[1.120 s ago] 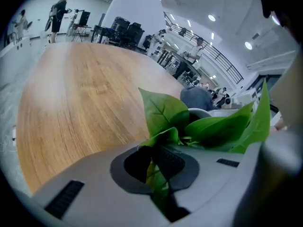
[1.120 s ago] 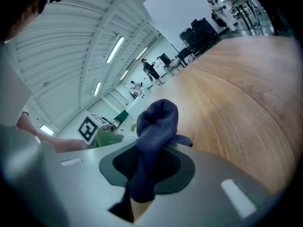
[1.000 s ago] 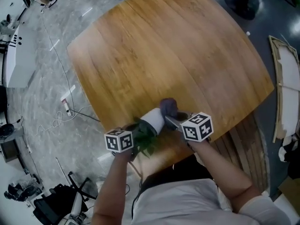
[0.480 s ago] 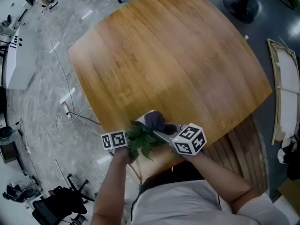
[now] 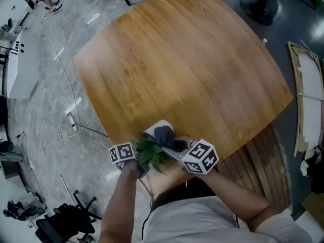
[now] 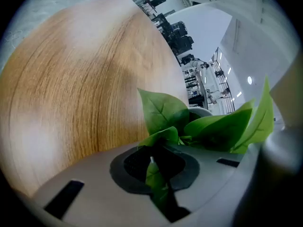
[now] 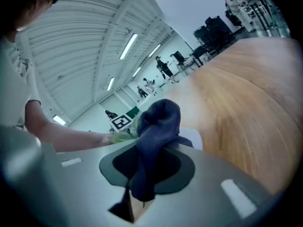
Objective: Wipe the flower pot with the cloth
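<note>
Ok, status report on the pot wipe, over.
Left gripper shut on the plant. Right gripper shut on the dark blue cloth, bunched against the white flower pot. Nothing else in the way.

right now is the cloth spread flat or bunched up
Bunched up: the dark blue cloth is a crumpled wad clamped in the right gripper, bulging past its jaws.

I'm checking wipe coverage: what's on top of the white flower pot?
The dark blue cloth, pinched in the right gripper, drapes over the flower pot beside green leaves. The pot surface beneath them is hidden.
</note>
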`<state>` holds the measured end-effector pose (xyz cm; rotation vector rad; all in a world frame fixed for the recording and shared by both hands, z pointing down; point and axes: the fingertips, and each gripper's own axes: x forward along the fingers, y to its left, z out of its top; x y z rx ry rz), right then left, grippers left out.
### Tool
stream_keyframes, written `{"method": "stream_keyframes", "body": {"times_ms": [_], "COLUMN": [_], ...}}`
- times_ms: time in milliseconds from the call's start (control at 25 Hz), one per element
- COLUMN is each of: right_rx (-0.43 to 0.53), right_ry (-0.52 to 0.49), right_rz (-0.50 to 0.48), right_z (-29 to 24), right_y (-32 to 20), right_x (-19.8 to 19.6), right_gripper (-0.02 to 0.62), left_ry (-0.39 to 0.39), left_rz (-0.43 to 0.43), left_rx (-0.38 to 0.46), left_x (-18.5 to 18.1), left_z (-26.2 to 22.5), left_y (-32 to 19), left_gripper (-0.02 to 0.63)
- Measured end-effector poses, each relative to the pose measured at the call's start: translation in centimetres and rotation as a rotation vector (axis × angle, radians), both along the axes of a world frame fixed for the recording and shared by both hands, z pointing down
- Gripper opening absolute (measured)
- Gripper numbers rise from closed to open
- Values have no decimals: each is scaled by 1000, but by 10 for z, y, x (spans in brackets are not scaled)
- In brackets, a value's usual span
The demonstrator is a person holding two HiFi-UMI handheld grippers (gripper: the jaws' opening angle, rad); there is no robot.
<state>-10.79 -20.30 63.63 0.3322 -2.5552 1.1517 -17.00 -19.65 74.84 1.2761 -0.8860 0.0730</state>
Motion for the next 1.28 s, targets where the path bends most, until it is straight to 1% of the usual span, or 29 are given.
{"method": "stream_keyframes", "body": {"times_ms": [80, 160, 240, 320, 360, 440, 600, 760, 960, 1040, 1120, 1280], "right_rx": [19, 4, -27, -64, -75, -79, -79, -58, -57, -73, -102, -147], "right_ry": [-20, -8, 52, 130, 162, 189, 169, 158, 146, 143, 139, 123], "right_rz": [-9, 46, 123, 177, 193, 211, 235, 231, 238, 247, 258, 289], "right_z": [-7, 10, 40, 69, 77, 80, 60, 35, 18, 17, 21, 24], "right_y": [2, -12, -32, -44, -47, -47, -35, -21, -11, -10, -9, -14], "right_x": [-7, 2, 23, 40, 46, 50, 57, 59, 65, 67, 68, 77], "right_gripper": [66, 66, 65, 66, 66, 66, 66, 66, 66, 66, 66, 66], "left_ry": [-4, -9, -22, -56, -85, -144, -225, -329, -408, -438, -441, -415], "left_rz": [7, 8, 22, 66, 100, 162, 264, 394, 520, 575, 596, 583], "left_rx": [1, 3, 11, 27, 37, 48, 54, 56, 34, 24, 19, 28], "left_x": [-1, -1, 1, 0, 0, -1, 8, 13, 19, 22, 24, 31], "left_z": [0, 0, -2, -4, -6, -10, -19, -36, -47, -48, -49, -54], "left_y": [0, -1, -3, -2, -2, -3, -10, -13, -7, -5, -5, -8], "left_gripper": [25, 25, 25, 25, 25, 25, 20, 18, 20, 21, 25, 40]}}
